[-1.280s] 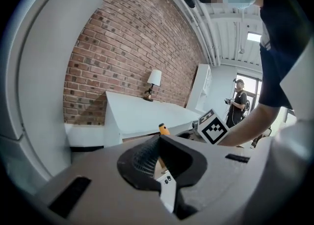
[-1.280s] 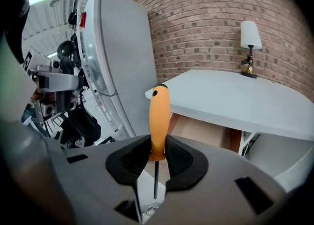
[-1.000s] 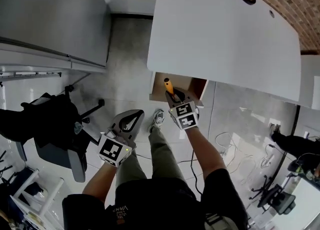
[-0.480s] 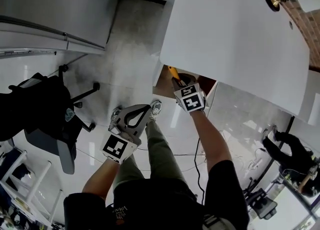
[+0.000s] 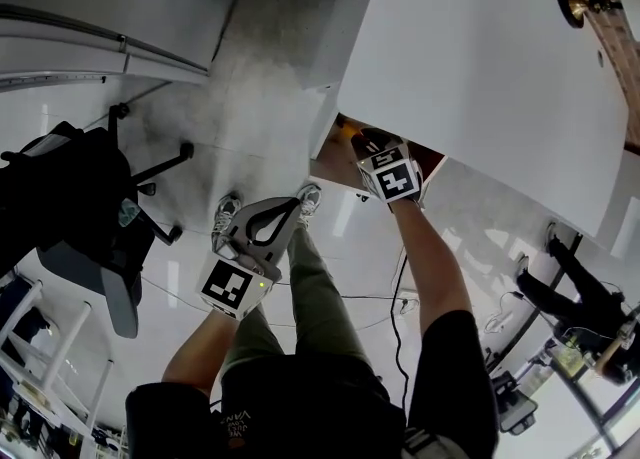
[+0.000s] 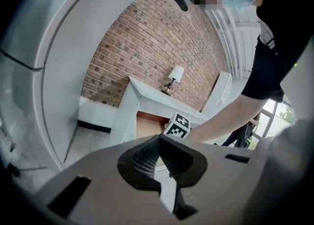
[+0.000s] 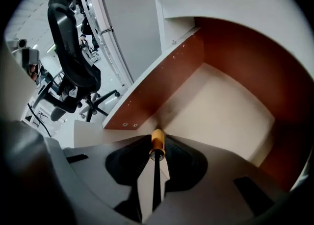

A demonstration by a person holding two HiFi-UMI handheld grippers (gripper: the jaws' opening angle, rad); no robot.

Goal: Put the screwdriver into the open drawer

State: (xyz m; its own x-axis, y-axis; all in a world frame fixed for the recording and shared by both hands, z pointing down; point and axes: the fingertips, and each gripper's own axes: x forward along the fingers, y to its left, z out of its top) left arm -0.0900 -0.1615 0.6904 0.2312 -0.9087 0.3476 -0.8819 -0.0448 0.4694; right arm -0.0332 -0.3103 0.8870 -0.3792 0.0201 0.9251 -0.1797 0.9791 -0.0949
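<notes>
Since the earlier frames, the right tongs (image 5: 368, 143) have come down from above the drawer front into the mouth of the open drawer (image 5: 330, 152), under the edge of the white worktop (image 5: 480, 77). The orange handle, plain to see from the head before, is now almost hidden there. The left tongs (image 5: 262, 232) have also sunk and hang over the floor, well apart from the drawer.

**Progress**
- Done: the screwdriver (image 7: 157, 139) is clamped in the right tongs (image 7: 157, 145). Its dark shaft runs between the jaws, and its orange handle sticks out past the tips toward the drawer's rear corner.
- Done: the tool is carried inside the outline of the drawer (image 7: 162, 84).
- Left: lower it to the drawer floor and release it. The tool appears to be held clear of the floor, so the task is judged to be in its final stage.

**Containers**
- Drawer: brown inner walls and a pale floor. The part of the floor that shows is bare, with nothing lying in it.

**Left tongs** (image 6: 158, 139)
- The jaws are closed tip to tip with nothing between them.
</notes>
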